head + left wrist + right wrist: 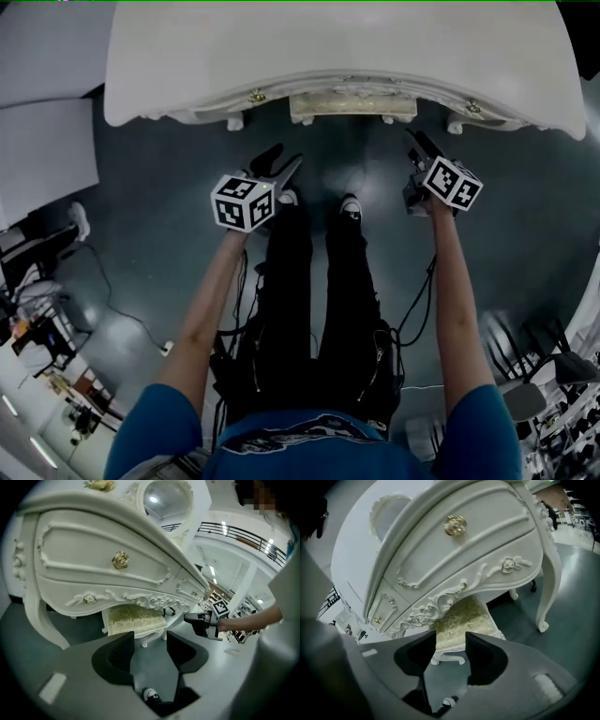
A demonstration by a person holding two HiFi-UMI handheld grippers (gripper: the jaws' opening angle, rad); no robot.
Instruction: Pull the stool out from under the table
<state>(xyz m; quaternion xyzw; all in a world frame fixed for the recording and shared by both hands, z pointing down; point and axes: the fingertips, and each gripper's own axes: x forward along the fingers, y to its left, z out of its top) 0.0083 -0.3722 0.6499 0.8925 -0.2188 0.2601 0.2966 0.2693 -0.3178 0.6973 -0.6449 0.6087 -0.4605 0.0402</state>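
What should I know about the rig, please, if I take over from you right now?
Left gripper: jaws apart, nothing between them, held short of the stool.
Right gripper: jaws apart, empty, also short of the stool.
Stool: tucked under the table, only the front of its cushioned seat showing.
Done: both grippers are lined up facing the stool, one to each side.
Left: probably bring both in, take hold of the seat's frame, and draw the stool straight out towards you.
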